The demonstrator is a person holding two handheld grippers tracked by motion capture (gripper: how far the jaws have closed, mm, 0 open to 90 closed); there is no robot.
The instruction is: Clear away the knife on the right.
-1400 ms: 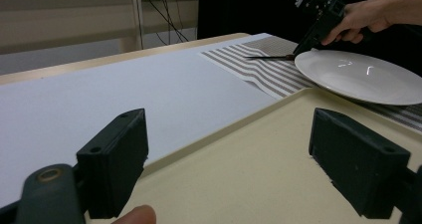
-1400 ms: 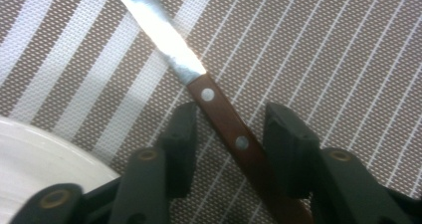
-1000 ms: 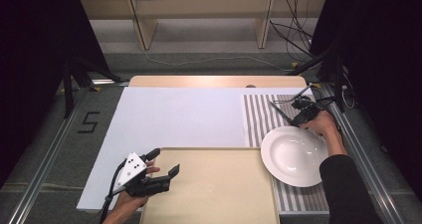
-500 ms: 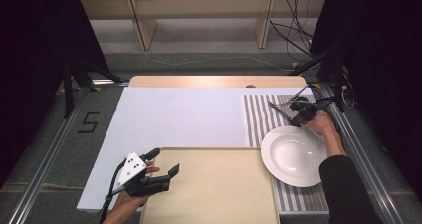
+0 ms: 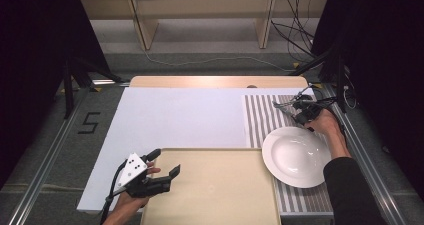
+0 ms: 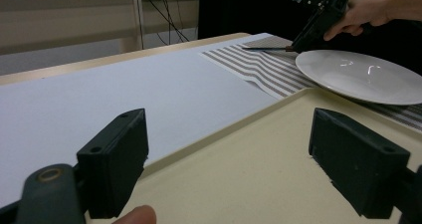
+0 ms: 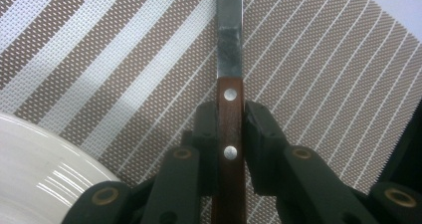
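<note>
A knife with a brown riveted wooden handle (image 7: 230, 157) and a steel blade (image 7: 228, 30) lies along the striped placemat (image 7: 114, 59). My right gripper (image 7: 230, 117) is shut on the handle, one pad on each side. In the high view this gripper (image 5: 301, 111) is at the far right, beyond a white plate (image 5: 296, 156), and the knife (image 5: 283, 106) points left. My left gripper (image 5: 165, 162) is open over the near left corner of a beige tray (image 5: 220, 195), with nothing between its jaws. In the left gripper view the jaws (image 6: 239, 159) stand wide apart above the tray (image 6: 259, 154).
A white sheet (image 5: 185, 117) covers the table's left and middle. The plate (image 6: 358, 74) rests on the placemat (image 5: 257, 120), touching the tray's right edge. Metal rails run along both table sides. Shelving and cables stand behind the far edge.
</note>
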